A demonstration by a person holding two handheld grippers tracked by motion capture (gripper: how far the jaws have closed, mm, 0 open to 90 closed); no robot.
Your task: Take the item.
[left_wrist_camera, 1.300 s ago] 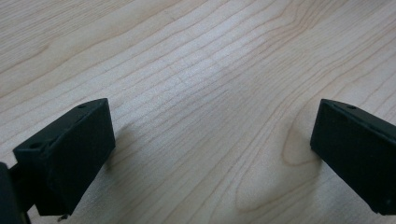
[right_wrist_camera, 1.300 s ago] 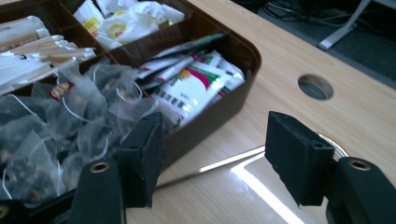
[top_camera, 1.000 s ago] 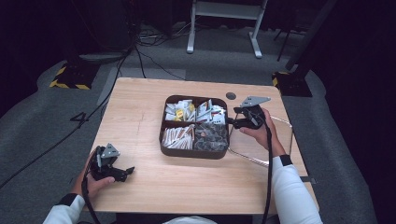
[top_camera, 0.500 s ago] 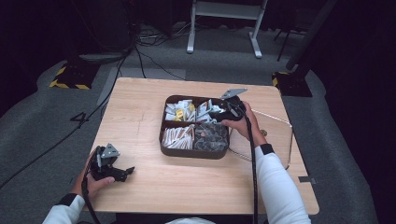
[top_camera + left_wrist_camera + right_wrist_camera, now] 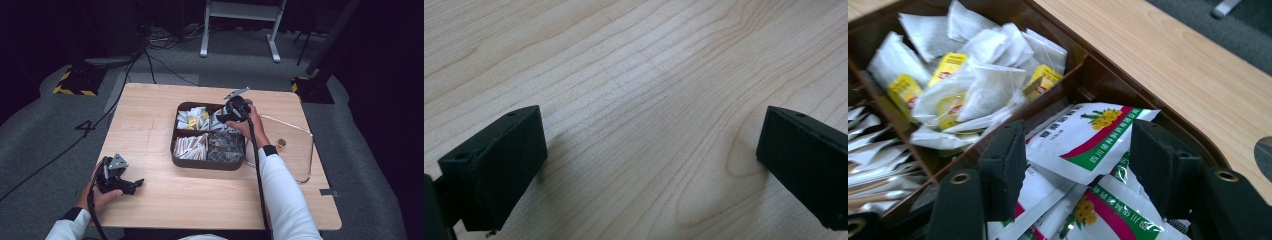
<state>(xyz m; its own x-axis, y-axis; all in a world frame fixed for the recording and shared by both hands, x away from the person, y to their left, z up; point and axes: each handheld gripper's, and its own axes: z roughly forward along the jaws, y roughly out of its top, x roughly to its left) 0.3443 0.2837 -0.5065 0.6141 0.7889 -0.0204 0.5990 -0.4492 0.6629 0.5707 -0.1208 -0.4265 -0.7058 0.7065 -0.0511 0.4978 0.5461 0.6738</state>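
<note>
Your right gripper (image 5: 223,116) hangs over the far right compartment of the brown tray (image 5: 207,163), right above the white sachets (image 5: 1083,137) with red and green print. Its jaws have just been closing a little, yet they stand apart, one on each side of the top sachet, and the pads do not press on it. That compartment is tight: the tray's far wall and the middle divider sit close to either jaw.

The tray sits near the middle of the pale wooden table (image 5: 150,115). Left of the tray, bare wood runs wide to the table's edge. Right of the tray lies a clear frame (image 5: 310,150) with a small dark bit (image 5: 281,142) inside it, near your right wrist.

In the compartment beside the sachets lie tea bags (image 5: 973,80) with yellow tags.

Your left gripper (image 5: 131,184) rests on the wood well to the near left of the tray, jaws wide apart and nothing between them. Dark floor and cables (image 5: 150,55) lie beyond the table.
</note>
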